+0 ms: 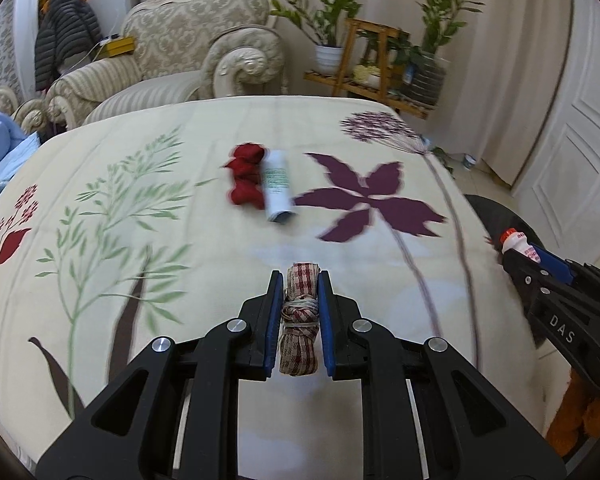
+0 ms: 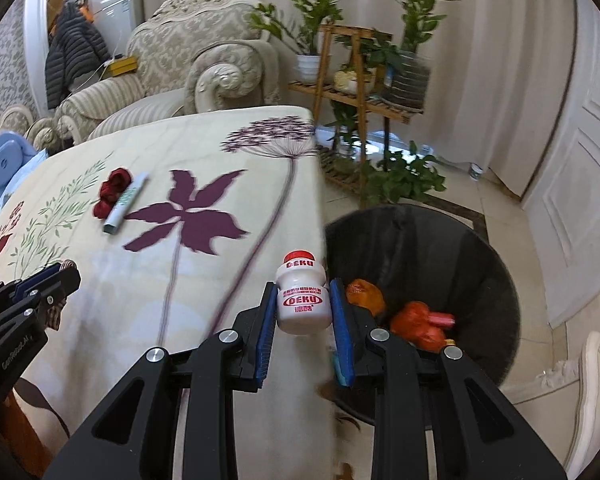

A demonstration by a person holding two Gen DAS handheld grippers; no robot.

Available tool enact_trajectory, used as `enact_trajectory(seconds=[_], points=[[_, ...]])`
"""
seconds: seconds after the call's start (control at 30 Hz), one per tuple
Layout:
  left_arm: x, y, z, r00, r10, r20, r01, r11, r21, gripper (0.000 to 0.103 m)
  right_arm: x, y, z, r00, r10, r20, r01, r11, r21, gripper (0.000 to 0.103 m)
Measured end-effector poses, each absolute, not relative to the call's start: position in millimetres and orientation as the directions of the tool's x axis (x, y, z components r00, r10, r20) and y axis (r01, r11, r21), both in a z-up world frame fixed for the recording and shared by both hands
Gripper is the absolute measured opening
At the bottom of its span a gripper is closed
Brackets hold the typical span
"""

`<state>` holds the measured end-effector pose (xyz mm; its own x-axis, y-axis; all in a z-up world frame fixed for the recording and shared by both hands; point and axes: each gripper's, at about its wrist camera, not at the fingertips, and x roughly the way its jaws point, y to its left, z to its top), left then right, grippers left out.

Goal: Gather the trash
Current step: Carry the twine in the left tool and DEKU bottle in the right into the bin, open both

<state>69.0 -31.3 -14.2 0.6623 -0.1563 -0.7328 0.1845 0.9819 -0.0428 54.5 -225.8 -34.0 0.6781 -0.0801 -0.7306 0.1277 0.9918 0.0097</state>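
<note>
Left wrist view: the left gripper (image 1: 299,304) is clamped on a checked cloth bundle (image 1: 299,322) tied round with elastic, held above the floral tablecloth (image 1: 148,208). At twelve o'clock from it, well apart, a red crumpled wad (image 1: 246,179) lies touching a white paper roll (image 1: 277,186); both are unpicked. At three o'clock the right gripper (image 1: 512,250) pokes in, pinching a small white bottle (image 1: 518,245), with the dark bin (image 1: 500,216) behind it.

Right wrist view: the right gripper (image 2: 303,312) grips the small white bottle (image 2: 303,300), red-capped and upright, right over the table's edge. The black trash bin (image 2: 480,256) stands on the floor at two o'clock, already holding orange wrappers (image 2: 418,322) and another orange piece (image 2: 364,296). The left gripper (image 2: 66,274) shows at nine o'clock with its bundle. The red wad (image 2: 112,192) and paper roll (image 2: 126,202) sit at ten o'clock.

Judging by this, the job is roughly midway: some trash binned, two pieces in hand awaiting the drop, two more left on the table.
</note>
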Motion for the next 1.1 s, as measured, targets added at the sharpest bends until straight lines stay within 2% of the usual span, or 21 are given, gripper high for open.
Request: enact_trajectory(seconds=[0.63, 1.1], points=[[68.8, -148.7, -18.7, 0.616, -0.281, -0.736, 0.360, 0.932, -0.054, 0.017, 38.4, -318.8, -40.0, 0.657, -0.194, -0.728, 0.285, 0.958, 0.003, 0.028], [88.6, -201.8, -25.9, 0.589, -0.293, -0.753, 0.413, 0.910, -0.032, 0.017, 50.9, -349.1, -44.7, 0.636, -0.236, -0.734, 0.340, 0.940, -0.008, 0.028]])
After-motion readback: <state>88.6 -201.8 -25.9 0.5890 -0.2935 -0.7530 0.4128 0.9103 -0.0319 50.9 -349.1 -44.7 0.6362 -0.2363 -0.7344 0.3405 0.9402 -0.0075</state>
